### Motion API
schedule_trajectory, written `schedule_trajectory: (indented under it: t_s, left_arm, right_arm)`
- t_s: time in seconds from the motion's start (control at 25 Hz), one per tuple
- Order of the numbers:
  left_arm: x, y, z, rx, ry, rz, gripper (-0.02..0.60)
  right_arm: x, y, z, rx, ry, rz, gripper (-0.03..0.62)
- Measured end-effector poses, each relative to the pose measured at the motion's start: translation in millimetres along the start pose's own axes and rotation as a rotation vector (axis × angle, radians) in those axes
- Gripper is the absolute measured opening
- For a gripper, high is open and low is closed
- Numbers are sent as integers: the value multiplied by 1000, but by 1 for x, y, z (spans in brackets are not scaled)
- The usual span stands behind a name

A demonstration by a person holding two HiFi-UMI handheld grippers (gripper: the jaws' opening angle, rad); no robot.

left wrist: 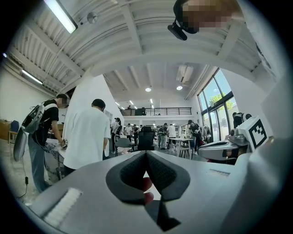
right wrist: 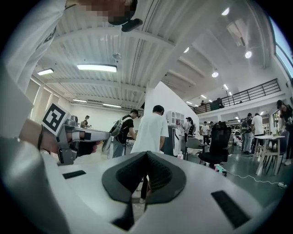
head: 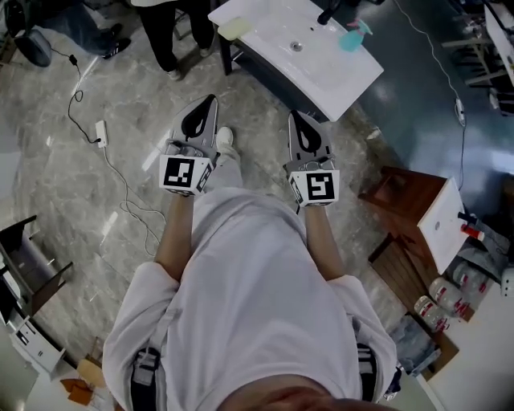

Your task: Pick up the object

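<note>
My left gripper (head: 210, 99) and right gripper (head: 293, 115) hang clenched and empty; picking hasn't begun, so next I reach the far worktop (head: 337, 76) and open them

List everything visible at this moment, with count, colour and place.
sink: one, white, top centre of the head view
spray bottle: one, teal, on the sink's far side
faucet: one, black, at the sink's top edge
adapter: one, white, on the marble floor at left
cabinet: one, brown, at right
bystanders: two, dark trousers, top left
office chair: one, black, in the right gripper view
left gripper: one, grey, over the floor, jaws together
right gripper: one, grey, beside it, jaws together
</note>
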State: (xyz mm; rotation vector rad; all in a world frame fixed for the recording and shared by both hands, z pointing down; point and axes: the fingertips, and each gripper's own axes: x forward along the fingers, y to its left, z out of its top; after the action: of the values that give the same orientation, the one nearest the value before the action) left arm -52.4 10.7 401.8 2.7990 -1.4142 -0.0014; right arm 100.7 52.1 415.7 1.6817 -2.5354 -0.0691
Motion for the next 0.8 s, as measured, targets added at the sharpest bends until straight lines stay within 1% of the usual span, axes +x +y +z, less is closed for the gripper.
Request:
schedule_trajectory:
  t_s: [0.2, 0.36, 0.6, 0.8]
  left_arm:
    - [64, 52, 3, 3, 1, -72, -2]
    - [106, 83, 3, -7, 7, -113, -2]
    - [153, 110, -2, -16, 24, -174, -2]
    - [177, 108, -7, -12, 34, -197, -2]
  right_arm:
    - [83, -14, 17, -17, 2, -35, 1]
    - [137, -33, 19, -11, 16, -68, 0]
    - [191, -59, 11, 4, 44, -121, 2]
    - [215, -75, 11, -1, 44, -114, 2]
